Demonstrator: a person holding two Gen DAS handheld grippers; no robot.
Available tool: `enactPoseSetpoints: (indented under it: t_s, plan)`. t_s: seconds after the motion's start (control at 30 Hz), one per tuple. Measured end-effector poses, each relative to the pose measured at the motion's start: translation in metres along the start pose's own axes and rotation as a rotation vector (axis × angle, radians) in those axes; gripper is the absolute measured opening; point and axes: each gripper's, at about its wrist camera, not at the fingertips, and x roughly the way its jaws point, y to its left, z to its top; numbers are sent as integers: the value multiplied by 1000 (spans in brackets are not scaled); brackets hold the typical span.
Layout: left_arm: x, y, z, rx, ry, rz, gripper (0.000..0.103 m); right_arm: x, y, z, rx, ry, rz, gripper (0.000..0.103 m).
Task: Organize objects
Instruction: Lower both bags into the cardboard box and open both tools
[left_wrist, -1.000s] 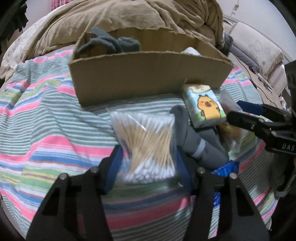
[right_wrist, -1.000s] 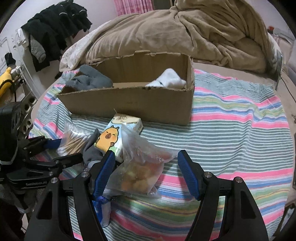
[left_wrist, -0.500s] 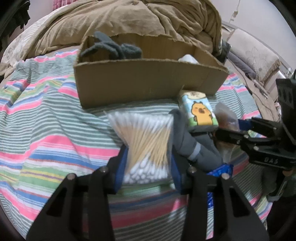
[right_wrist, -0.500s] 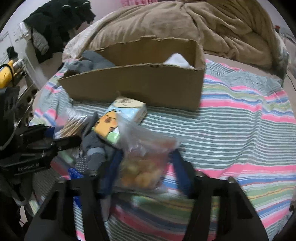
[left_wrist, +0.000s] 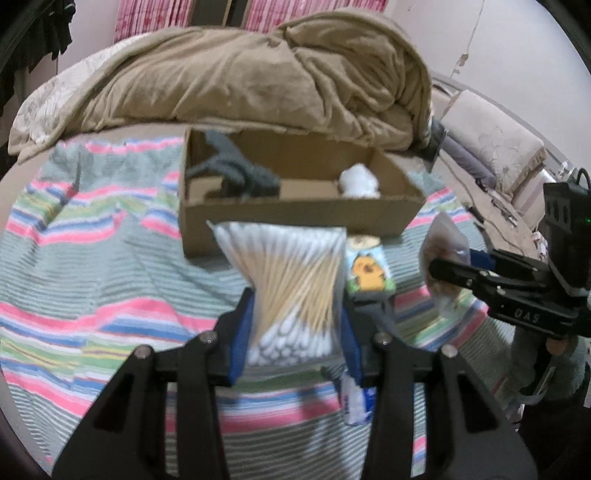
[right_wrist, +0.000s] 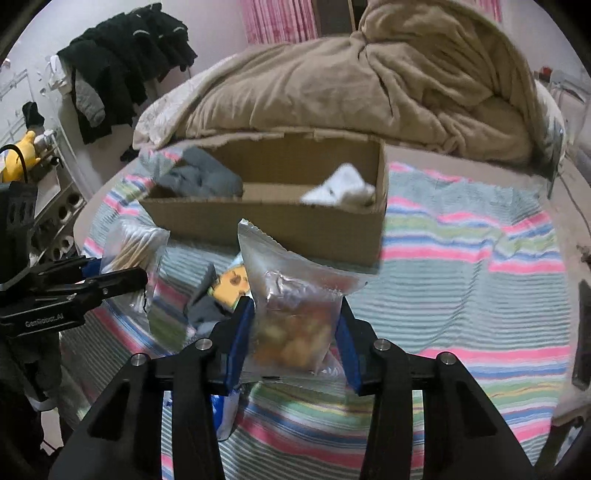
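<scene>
Both tools clamped and lifted off the bed: left tool (left_wrist: 295, 328) on cotton swab bag (left_wrist: 291, 280), right tool (right_wrist: 295, 332) on snack bag (right_wrist: 291, 314); cardboard box (left_wrist: 295, 214) straight ahead, open side up, long axis crosswise.

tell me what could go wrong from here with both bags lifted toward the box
The cotton swab bag is pinched only at its lower end by the left gripper, so it may flop or slip. The snack bag in the right gripper could catch the cardboard box front wall.
</scene>
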Motion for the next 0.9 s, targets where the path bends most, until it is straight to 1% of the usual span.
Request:
enactPoseSetpoints:
  t_s: [0.1, 0.3, 0.5, 0.63, 0.9]
  plan:
    - [-9, -7, 11, 7, -21, -17, 43, -11, 1, 11, -7, -32, 1, 46]
    - [-19, -13, 35, 51, -66, -6, 43, -22, 6, 32, -36, -77, 0, 46]
    - [-22, -12, 61, 69, -106, 0, 43, -24, 4, 54, -51, -102, -4, 46]
    - [-16, -11, 75, 70, -109, -6, 43, -22, 2, 67, -59, -113, -11, 46]
    - [0, -11, 91, 65, -106, -20, 43, -16, -3, 86, -73, -125, -25, 46]
